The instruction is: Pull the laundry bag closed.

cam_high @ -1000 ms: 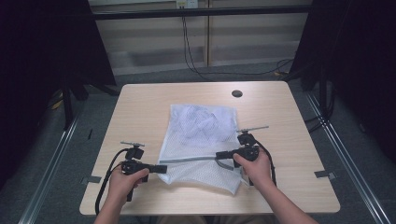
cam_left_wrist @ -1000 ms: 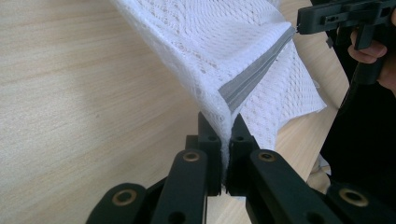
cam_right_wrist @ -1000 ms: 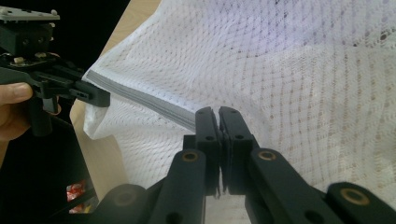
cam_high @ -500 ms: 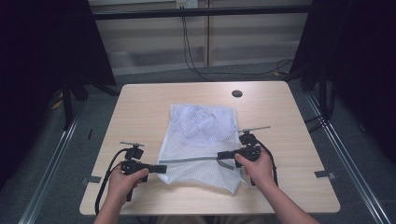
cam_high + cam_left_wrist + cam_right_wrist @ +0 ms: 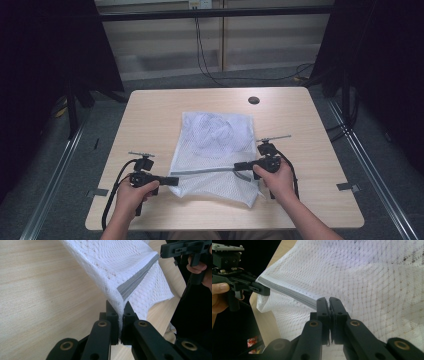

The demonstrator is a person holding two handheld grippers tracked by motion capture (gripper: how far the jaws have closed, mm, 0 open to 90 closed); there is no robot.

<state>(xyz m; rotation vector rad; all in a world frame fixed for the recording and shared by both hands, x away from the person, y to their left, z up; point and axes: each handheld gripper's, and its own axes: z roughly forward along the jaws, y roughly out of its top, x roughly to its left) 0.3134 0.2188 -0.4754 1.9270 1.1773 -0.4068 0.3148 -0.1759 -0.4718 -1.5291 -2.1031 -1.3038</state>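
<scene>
The mesh laundry bag (image 5: 215, 150) is laid flat on the counter (image 5: 150, 115), between its middle and the near edge, with its zipped end turned towards the person. Pale, crumpled cloth (image 5: 212, 131) is seen through the netting in the half of the bag away from the person; what kind of garment it is cannot be told. The half nearer the person looks flat and thinly filled. The grey zipper band (image 5: 205, 171) is drawn taut across the bag's near end and lifted a little off the counter.

The band is held at both ends. The left tool (image 5: 120, 315) is closed tight on the bag's left corner, where the white mesh and the end of the grey tape are pinched between the pads. The right tool (image 5: 329, 307) is closed likewise on the band towards the bag's right side, with netting caught in the grip.

The step in hand is judged to be the stretching of the zipper line, so that the mouth is kept straight. For the next move, one end would have to be kept anchored while the other tool is released and brought to the zipper pull, which cannot be made out here. A small dark hole (image 5: 253, 100) is set in the counter beyond the bag.
</scene>
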